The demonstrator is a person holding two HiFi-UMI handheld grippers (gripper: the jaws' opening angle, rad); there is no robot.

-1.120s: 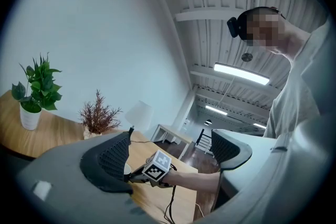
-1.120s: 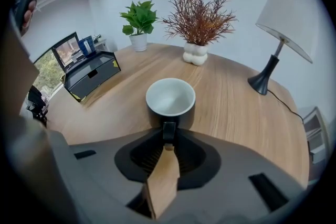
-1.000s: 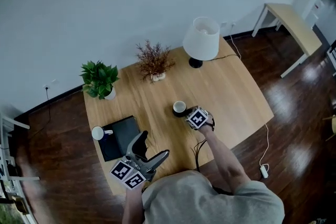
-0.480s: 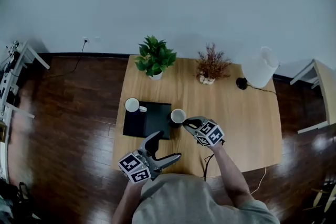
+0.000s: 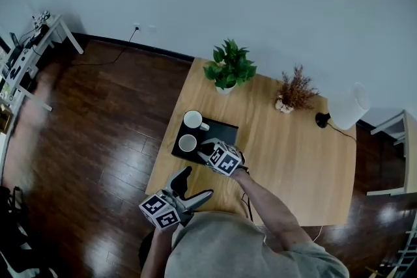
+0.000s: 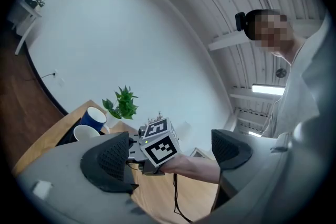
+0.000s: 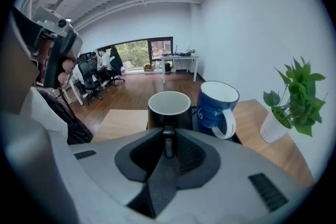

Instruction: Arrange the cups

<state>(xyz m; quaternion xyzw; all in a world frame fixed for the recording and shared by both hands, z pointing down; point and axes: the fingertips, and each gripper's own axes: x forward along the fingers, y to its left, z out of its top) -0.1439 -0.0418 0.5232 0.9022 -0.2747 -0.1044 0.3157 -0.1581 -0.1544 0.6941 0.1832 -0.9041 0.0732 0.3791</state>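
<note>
A black cup (image 5: 187,142) with a white inside stands on the black mat (image 5: 221,130) at the table's left end, just in front of the blue cup (image 5: 193,120). My right gripper (image 5: 205,150) is shut on the black cup's handle (image 7: 168,136), which sits between the closed jaws. In the right gripper view the black cup (image 7: 169,106) is straight ahead and the blue cup (image 7: 216,107) stands close to its right, handle towards me. My left gripper (image 5: 197,181) hovers open over the table's front edge, holding nothing. Its pads (image 6: 107,162) frame the right gripper's marker cube (image 6: 160,147).
A green potted plant (image 5: 228,68) stands at the back of the table, a dried-flower vase (image 5: 293,93) to its right, and a white lamp (image 5: 345,109) at the far right corner. A cable (image 5: 246,202) hangs over the front edge. Wooden floor surrounds the table (image 5: 293,159).
My right gripper has carried the black cup leftwards from the table's middle onto the black mat beside the blue cup. The left gripper has stayed open near the front edge.
</note>
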